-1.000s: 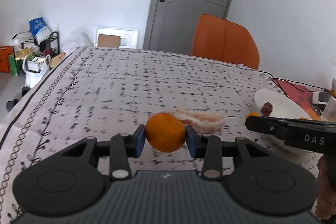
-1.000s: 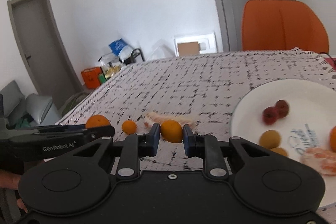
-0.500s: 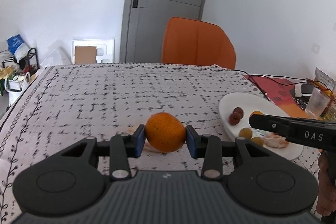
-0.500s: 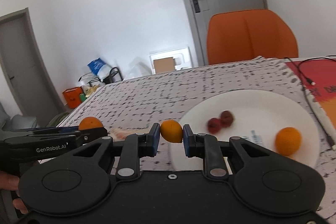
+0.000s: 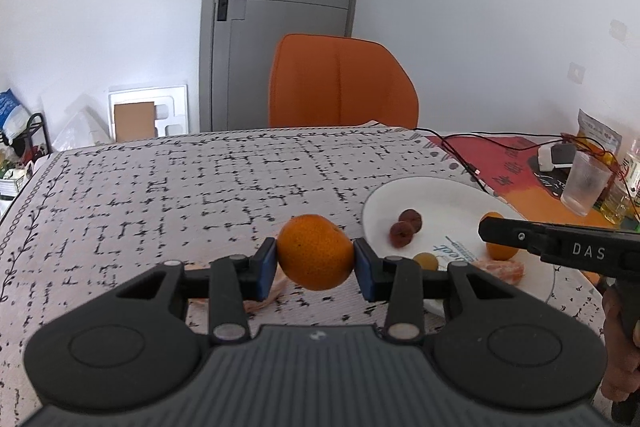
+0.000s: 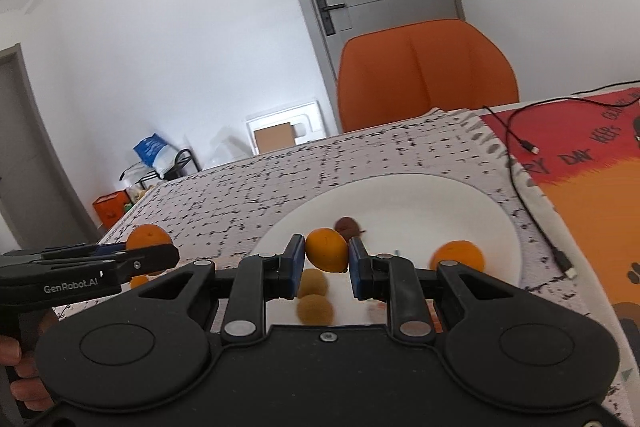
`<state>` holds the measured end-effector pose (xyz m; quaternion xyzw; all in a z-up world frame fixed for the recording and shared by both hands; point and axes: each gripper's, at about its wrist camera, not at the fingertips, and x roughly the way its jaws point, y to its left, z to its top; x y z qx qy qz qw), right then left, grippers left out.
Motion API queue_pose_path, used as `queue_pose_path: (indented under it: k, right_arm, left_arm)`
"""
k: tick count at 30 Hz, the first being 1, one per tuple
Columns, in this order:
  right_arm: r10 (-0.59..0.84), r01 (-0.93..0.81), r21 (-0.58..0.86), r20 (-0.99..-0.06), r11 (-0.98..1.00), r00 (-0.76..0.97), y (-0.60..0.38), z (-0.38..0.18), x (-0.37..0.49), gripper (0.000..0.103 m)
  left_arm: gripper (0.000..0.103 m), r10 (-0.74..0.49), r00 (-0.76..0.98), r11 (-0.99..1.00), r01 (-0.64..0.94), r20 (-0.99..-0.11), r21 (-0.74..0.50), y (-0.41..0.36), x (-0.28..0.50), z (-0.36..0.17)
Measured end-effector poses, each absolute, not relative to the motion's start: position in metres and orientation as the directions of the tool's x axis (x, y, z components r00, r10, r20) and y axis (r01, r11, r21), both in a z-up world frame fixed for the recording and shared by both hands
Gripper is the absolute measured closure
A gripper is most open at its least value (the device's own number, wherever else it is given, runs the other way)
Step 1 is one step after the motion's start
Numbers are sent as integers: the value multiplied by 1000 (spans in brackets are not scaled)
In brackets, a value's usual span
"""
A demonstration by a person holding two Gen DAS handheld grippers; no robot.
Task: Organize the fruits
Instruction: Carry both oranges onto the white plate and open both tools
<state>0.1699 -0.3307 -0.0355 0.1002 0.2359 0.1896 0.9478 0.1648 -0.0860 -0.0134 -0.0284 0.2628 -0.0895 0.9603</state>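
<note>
Mid-carry toward the white plate, by the look of it, with fruit in both tools. Left gripper clamped on a large orange, held above the patterned tablecloth just short of the plate's near-left rim. Right gripper pinched on a smaller orange fruit, already above the plate's near part. On the plate: two dark red fruits, a small orange, yellowish round fruits and a peeled segment. Next move probably: lowering the right fruit onto a bare patch clear of the yellowish ones before parting the fingers, then bringing the left across; rolling likely if let go from height.
</note>
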Motion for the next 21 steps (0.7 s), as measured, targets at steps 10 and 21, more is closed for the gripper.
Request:
queue_pose_path:
  k: [10, 21]
  right_arm:
    - [369, -250, 319, -401, 914, 838, -360, -42, 171, 79]
    - [350, -218, 344, -390, 913, 851, -383, -47, 162, 72]
  left_arm:
    - [63, -214, 843, 975, 213, -493, -61, -113, 174, -7]
    - [63, -262, 826, 959, 281, -499, -38, -144, 185, -7]
